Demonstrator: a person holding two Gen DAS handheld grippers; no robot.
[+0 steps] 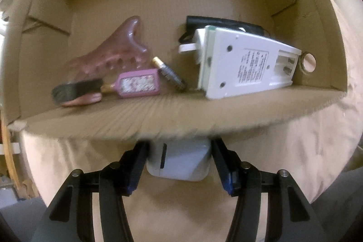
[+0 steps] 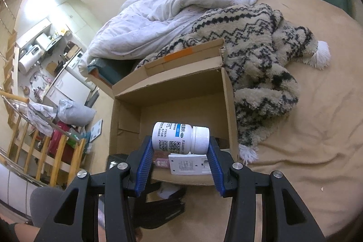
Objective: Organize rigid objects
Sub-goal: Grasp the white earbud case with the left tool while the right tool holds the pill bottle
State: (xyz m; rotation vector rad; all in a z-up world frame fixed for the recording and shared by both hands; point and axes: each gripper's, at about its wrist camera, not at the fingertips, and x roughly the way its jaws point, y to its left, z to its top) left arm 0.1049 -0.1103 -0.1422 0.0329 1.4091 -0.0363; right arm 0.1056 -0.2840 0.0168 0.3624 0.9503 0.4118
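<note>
An open cardboard box (image 1: 172,115) lies on the bed and also shows in the right wrist view (image 2: 170,85). Inside it are a pink hair claw (image 1: 118,47), a pink tag (image 1: 139,83), a battery (image 1: 169,74), a black brush (image 1: 76,89), a white charger (image 1: 245,65) and a black item (image 1: 224,23). My left gripper (image 1: 179,153) is shut on a white box-shaped object (image 1: 179,162) just outside the box's near wall. My right gripper (image 2: 180,149) is shut on a white pill bottle (image 2: 180,137), held sideways above the box's near end.
A patterned knit blanket (image 2: 256,56) lies against the box's right side, a white duvet (image 2: 163,13) behind it. A brass ring (image 1: 307,62) sits at the box's right wall. The tan bedsheet (image 2: 313,128) spreads to the right. A wooden railing (image 2: 45,151) is at left.
</note>
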